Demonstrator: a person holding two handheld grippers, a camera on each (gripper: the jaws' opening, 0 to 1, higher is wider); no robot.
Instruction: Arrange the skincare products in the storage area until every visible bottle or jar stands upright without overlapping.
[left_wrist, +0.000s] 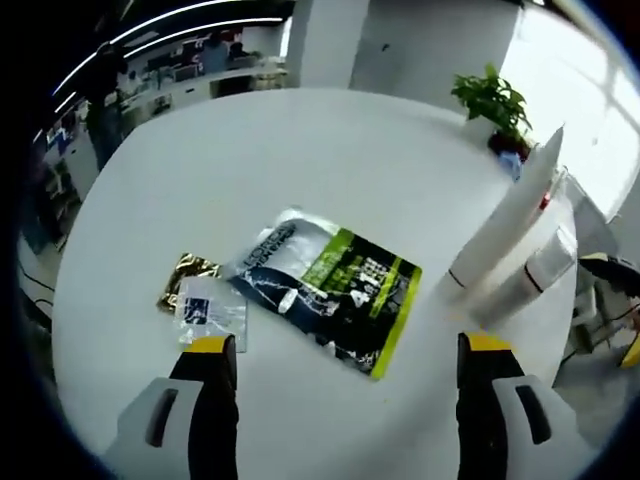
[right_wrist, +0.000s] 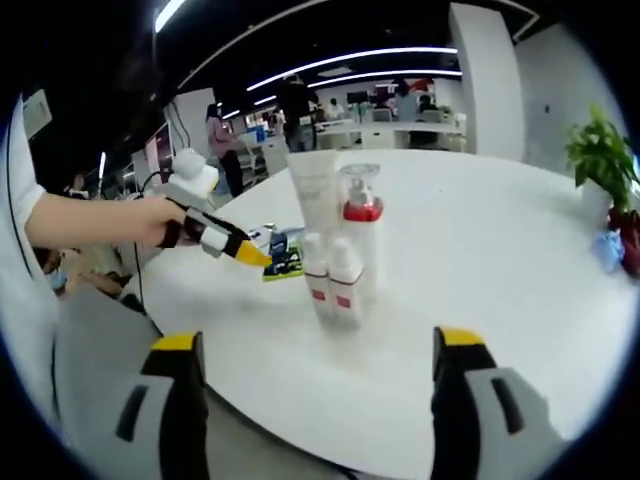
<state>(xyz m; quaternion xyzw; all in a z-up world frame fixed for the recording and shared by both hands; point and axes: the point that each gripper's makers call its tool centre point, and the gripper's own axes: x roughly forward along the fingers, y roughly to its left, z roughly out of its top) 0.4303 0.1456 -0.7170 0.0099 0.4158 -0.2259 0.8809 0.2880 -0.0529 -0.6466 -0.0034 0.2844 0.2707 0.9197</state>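
Note:
Several skincare products stand upright in a tight cluster on the round white table (right_wrist: 500, 260): a tall white tube (right_wrist: 314, 190), a clear pump bottle with a red collar (right_wrist: 361, 220) and two small white bottles with red bands (right_wrist: 345, 285). My right gripper (right_wrist: 318, 345) is open and empty, just short of them. In the left gripper view the tube (left_wrist: 505, 215) and one small bottle (left_wrist: 530, 275) stand at the right. My left gripper (left_wrist: 348, 345) is open over flat sachets: a large green-and-black pouch (left_wrist: 330, 290), a gold sachet (left_wrist: 185, 280) and a clear one (left_wrist: 212, 310). A hand holds the left gripper (right_wrist: 250, 255) left of the bottles.
A potted plant (left_wrist: 495, 100) stands at the table's far edge, with a small blue item (left_wrist: 510, 162) beside it. The plant (right_wrist: 600, 155) is also at the right of the right gripper view. Office desks and people fill the background. The table edge runs close below my right gripper.

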